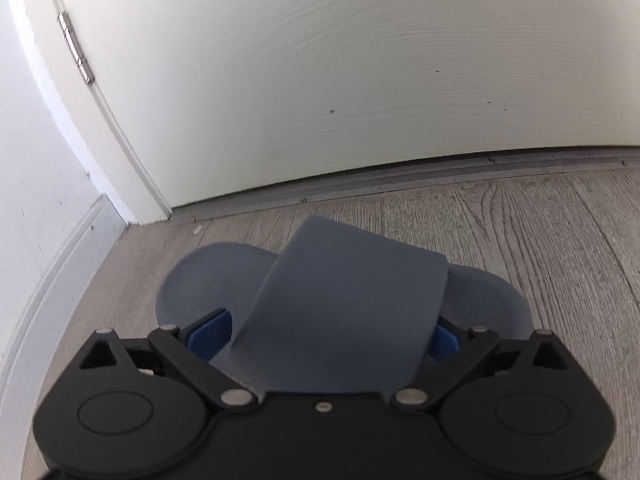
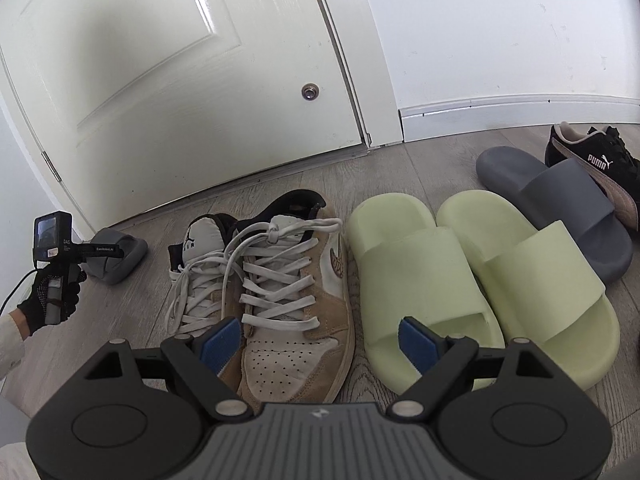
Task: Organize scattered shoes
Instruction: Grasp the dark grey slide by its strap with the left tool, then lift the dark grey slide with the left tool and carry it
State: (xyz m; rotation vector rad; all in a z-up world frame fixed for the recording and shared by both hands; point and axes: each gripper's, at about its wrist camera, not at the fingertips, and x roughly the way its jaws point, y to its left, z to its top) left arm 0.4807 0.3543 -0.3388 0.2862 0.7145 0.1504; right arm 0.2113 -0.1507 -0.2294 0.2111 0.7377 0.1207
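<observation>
A grey-blue slide (image 1: 340, 300) lies on the wood floor near the door, its strap between the fingers of my left gripper (image 1: 328, 336), which stands open astride it. The right wrist view shows that same slide (image 2: 116, 256) at the far left, beside a gloved hand (image 2: 44, 300) holding the left gripper. My right gripper (image 2: 320, 344) is open above the toe of a tan and white sneaker (image 2: 296, 280), whose mate (image 2: 200, 280) sits to its left. Two pale green slides (image 2: 420, 280) (image 2: 540, 280) lie side by side on the right. Behind them a second grey slide (image 2: 560, 208) leans on a black Puma sneaker (image 2: 600, 160).
A white door (image 2: 180, 80) with a metal threshold (image 1: 400, 184) closes off the far side. White wall and baseboard (image 2: 520, 112) run along the right, and another baseboard (image 1: 60, 256) along the left. Bare floor (image 1: 540, 240) shows to the right of the held-over slide.
</observation>
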